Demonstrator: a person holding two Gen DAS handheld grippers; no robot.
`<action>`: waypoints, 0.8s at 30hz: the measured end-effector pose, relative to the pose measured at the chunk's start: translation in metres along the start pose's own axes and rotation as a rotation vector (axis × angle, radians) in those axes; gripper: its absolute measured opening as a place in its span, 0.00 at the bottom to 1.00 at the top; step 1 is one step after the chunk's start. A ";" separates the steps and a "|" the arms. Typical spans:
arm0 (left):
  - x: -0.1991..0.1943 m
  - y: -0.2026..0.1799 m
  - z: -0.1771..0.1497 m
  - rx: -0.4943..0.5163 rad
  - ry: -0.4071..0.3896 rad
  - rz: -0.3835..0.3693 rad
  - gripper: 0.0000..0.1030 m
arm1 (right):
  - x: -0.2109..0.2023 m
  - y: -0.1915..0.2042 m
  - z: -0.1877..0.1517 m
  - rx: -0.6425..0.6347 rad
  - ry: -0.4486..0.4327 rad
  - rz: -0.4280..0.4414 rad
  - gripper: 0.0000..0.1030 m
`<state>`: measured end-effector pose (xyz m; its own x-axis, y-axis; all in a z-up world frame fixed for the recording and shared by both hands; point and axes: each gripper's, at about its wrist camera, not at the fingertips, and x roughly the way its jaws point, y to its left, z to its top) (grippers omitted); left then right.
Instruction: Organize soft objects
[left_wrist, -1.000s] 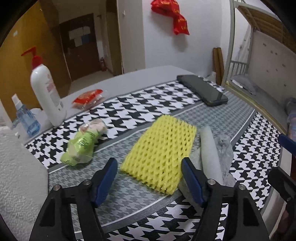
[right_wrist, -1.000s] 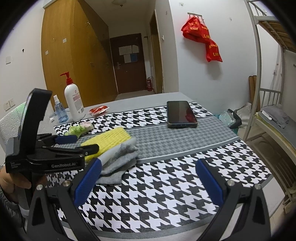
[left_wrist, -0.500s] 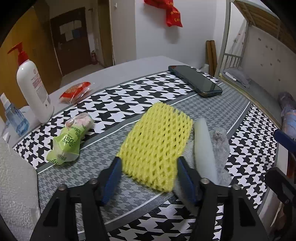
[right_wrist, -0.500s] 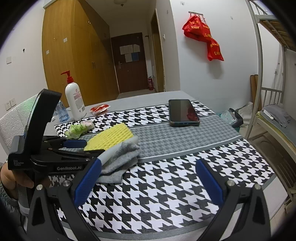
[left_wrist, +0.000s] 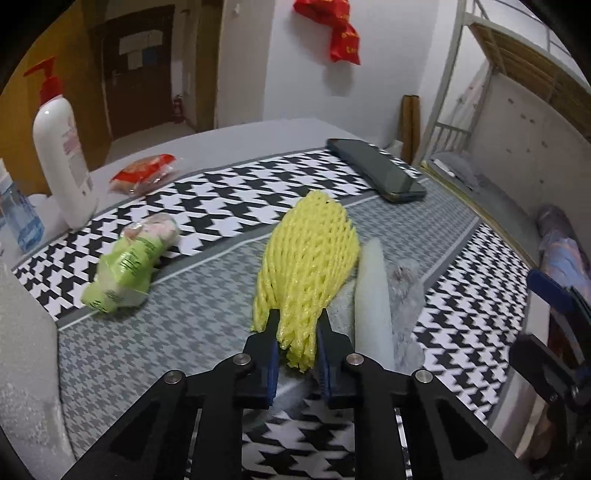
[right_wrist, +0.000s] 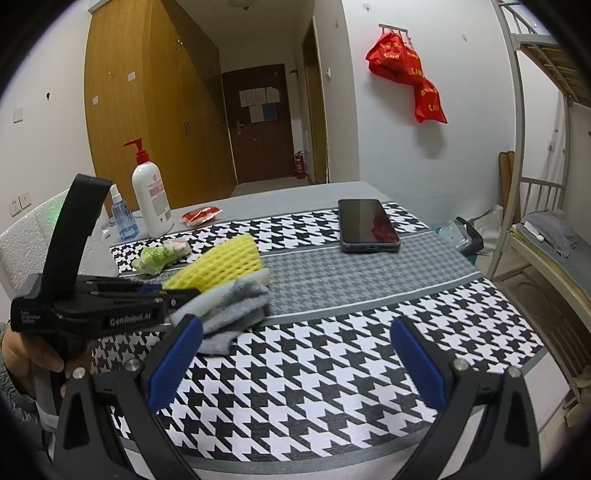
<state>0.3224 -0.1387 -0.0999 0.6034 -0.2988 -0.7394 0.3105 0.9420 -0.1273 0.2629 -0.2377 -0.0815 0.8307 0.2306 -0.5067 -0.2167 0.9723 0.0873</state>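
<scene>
Left gripper (left_wrist: 296, 332): jaws closing on the near end of the yellow foam net (left_wrist: 308, 266), which is pinched and bunched between the blue pads; the far end of the net fans out and tilts up off the houndstooth cloth (left_wrist: 229, 192) covering the table. Just right of the net lies a white foam roll (left_wrist: 373, 295) on top of a grey fluffy cloth (left_wrist: 406, 288). Left of the net, apart from it, a green wrapped packet (left_wrist: 125, 269) rests on the cloth. Right gripper (right_wrist: 295, 354): fingers spread wide with nothing between them, hovering over the near black-and-white part of the cloth, clear of all objects. From the right wrist view the left gripper sits at the left edge, held by a hand (right_wrist: 26, 354). Farther back: a dark phone (right_wrist: 367, 225) flat on the cloth, a white pump bottle (right_wrist: 149, 192), a small blue spray bottle (right_wrist: 123, 218) and a red packet (right_wrist: 201, 214) on the bare grey tabletop.
</scene>
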 end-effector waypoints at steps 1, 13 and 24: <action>-0.002 -0.002 -0.001 0.001 0.002 -0.015 0.17 | -0.001 0.000 0.000 0.000 -0.001 -0.003 0.99; -0.028 -0.031 -0.020 0.083 -0.037 -0.089 0.17 | -0.009 -0.002 -0.004 -0.001 0.026 -0.020 0.99; -0.024 -0.037 -0.029 0.148 0.040 -0.174 0.33 | -0.006 0.012 -0.003 -0.039 0.041 -0.006 1.00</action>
<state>0.2750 -0.1614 -0.0966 0.5024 -0.4458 -0.7409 0.5135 0.8432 -0.1592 0.2536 -0.2271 -0.0797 0.8105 0.2223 -0.5419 -0.2321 0.9713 0.0514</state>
